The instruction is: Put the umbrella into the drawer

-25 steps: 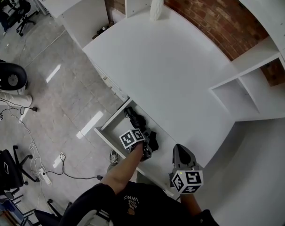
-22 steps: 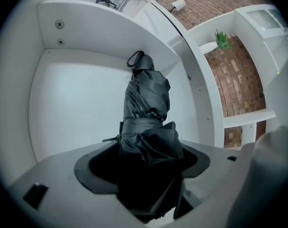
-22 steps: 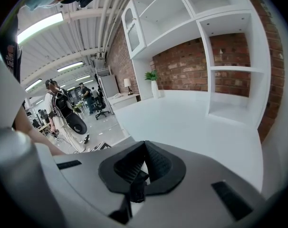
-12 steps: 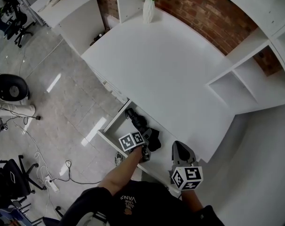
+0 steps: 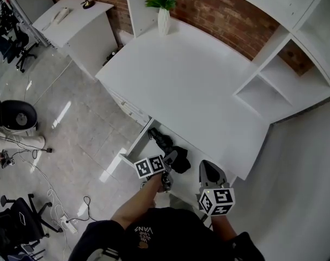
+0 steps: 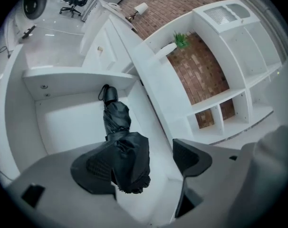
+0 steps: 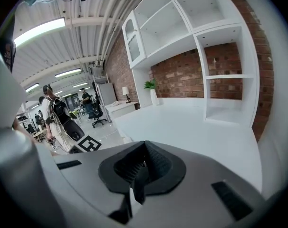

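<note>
**Umbrella lying in the drawer, left jaws spread wide**

The left gripper is seen with its jaws far apart, and they have just been opening. The folded black umbrella is framed between them, but it is not pressed by either pad. It is lying loose on the floor of the open drawer, strap end toward the drawer's far wall and bunched fabric end nearest the gripper. In the head view this gripper is held just above the fabric end, with its marker cube turned up toward the camera.

Over to the right gripper: its jaws are closed together and nothing is caught between them. It is held just beside the left one, at the front edge of the white desk and to the right of the drawer.

The drawer is pulled out from under the desk. A potted plant is stood at the desk's far end, against the brick wall. White shelves are set on the right.
</note>
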`<state>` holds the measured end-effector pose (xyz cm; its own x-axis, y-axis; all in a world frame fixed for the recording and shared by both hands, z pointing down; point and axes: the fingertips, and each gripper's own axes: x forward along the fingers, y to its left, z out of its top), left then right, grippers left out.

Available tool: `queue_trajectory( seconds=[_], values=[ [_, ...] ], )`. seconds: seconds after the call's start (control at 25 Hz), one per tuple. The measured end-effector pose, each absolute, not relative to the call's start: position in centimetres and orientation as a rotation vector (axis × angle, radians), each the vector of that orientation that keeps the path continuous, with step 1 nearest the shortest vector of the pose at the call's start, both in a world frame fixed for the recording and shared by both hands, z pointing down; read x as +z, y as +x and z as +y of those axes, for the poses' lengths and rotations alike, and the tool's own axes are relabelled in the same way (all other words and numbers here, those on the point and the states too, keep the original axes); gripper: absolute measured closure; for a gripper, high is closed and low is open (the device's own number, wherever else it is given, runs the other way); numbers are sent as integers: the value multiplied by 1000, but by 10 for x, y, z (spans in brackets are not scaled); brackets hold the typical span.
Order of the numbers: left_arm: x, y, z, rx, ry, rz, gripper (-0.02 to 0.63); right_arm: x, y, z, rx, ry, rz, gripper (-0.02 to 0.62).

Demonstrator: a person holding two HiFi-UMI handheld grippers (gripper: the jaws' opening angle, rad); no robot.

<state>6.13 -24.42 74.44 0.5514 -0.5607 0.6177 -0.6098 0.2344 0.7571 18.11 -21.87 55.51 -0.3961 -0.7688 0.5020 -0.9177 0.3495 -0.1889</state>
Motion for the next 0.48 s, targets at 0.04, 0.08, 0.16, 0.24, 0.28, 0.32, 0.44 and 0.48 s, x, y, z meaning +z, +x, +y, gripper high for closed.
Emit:
queue_trajectory(
  seconds=[0.04, 0.08, 0.16, 0.24, 0.28, 0.32, 0.44, 0.48],
  values=[
    [734, 61, -244, 36, 1451, -1070, 241, 553, 180, -216, 637, 1503, -2292, 595],
    [724, 60, -244, 27, 1483, -1057, 241, 551, 179, -213, 633, 1514, -2291, 595],
    [705, 58, -244, 5, 1546, -1033, 241, 547, 177, -208, 628, 1541, -2294, 595],
    [687, 54, -242, 3, 1620, -1016, 241, 543, 175, -203, 633, 1577, -2299, 595],
    [679, 51, -241, 10, 1661, -1012, 241, 541, 173, -200, 639, 1596, -2302, 595],
    [671, 48, -239, 17, 1700, -1010, 242, 539, 172, -197, 643, 1614, -2303, 595],
    [645, 39, -235, 19, 1810, -1001, 242, 532, 167, -188, 633, 1653, -2301, 595],
    [636, 37, -234, 19, 1851, -996, 242, 530, 165, -185, 625, 1662, -2299, 595]
  ],
)
